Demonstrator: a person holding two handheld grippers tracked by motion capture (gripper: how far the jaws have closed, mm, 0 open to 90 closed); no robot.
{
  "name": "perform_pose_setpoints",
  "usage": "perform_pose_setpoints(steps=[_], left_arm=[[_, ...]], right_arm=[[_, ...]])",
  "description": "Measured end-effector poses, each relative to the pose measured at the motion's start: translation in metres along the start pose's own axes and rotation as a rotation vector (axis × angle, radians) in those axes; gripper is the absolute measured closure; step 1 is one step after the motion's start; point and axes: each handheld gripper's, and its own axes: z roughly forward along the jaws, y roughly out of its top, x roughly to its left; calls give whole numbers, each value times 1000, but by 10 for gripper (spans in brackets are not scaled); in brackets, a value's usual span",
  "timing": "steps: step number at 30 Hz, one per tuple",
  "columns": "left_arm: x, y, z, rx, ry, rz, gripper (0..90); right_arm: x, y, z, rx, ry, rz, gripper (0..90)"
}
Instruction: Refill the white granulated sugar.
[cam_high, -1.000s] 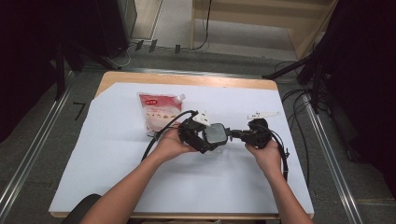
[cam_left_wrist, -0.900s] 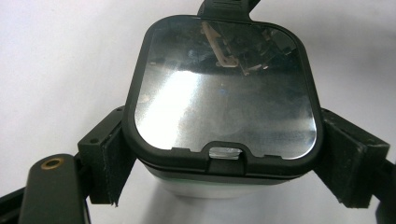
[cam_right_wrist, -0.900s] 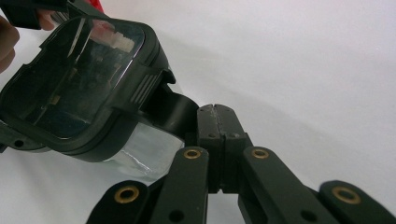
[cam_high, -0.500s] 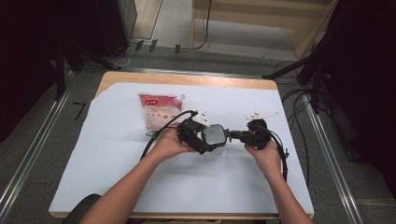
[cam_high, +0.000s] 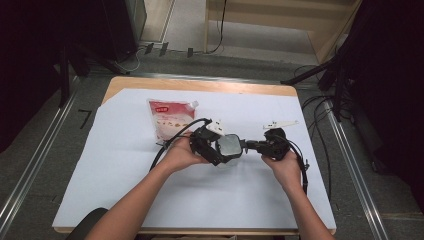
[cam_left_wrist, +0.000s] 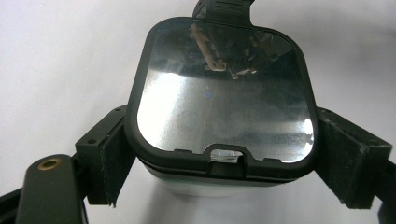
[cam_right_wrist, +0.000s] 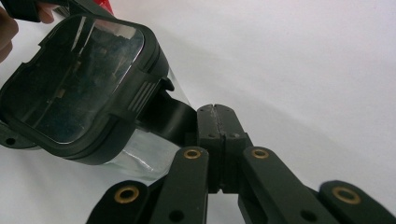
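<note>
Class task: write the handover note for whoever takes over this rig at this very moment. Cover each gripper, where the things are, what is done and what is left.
Left gripper: shut on the container, pads on its two sides, holding it just above the table.
Right gripper: jaws pressed together on the tab at the edge of the black-framed lid.
Snack pouch: lying flat behind the left hand, untouched.
Done: both grips are set; lid looks seated on the container.
Left: probably work the lid by its tab, then deal with the pouch.
</note>
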Motion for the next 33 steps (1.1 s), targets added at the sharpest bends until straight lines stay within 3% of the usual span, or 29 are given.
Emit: perform_pose_setpoints(steps=[7,14,28,33], left_arm=[[-1,2,-5,-22,7,8,169],[-3,6,-6,2,14,4,172],[-4,9,-9,-20,15,12,169],[-6,12,-11,-4,23,19,170]], right_arm=[[1,-1,0,3,-1,-3,900],[1,-2,0,1,0,2,900],[2,-3,0,1,-1,0,900],[3,-3,0,3,3,0,900]])
